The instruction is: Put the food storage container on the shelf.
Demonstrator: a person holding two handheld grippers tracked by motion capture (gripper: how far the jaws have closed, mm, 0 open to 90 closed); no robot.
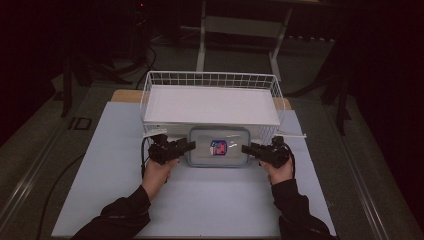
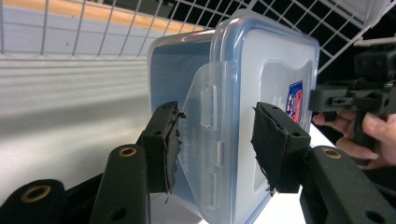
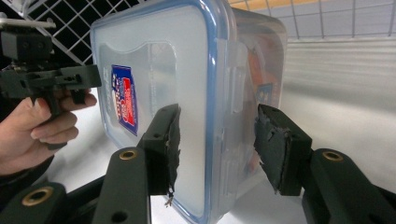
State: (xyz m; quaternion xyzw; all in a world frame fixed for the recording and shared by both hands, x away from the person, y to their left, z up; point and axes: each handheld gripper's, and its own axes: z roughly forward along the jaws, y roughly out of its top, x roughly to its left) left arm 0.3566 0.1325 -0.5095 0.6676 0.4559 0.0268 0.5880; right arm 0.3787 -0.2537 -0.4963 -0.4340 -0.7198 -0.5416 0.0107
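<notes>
High view: a lidded plastic container point(image 1: 218, 146) sits on the desk point(image 1: 115, 165) just in front of a white wire basket point(image 1: 210, 80), between the left claw point(image 1: 189, 146) and right claw point(image 1: 246, 148); left gripper view: the left claw point(image 2: 215, 140) straddles the container's side latch point(image 2: 205, 140), one pad touching it, the other beside the lid; right gripper view: the right claw point(image 3: 217, 140) stands half-wide around the container's edge point(image 3: 219, 116), pads apart from it.
</notes>
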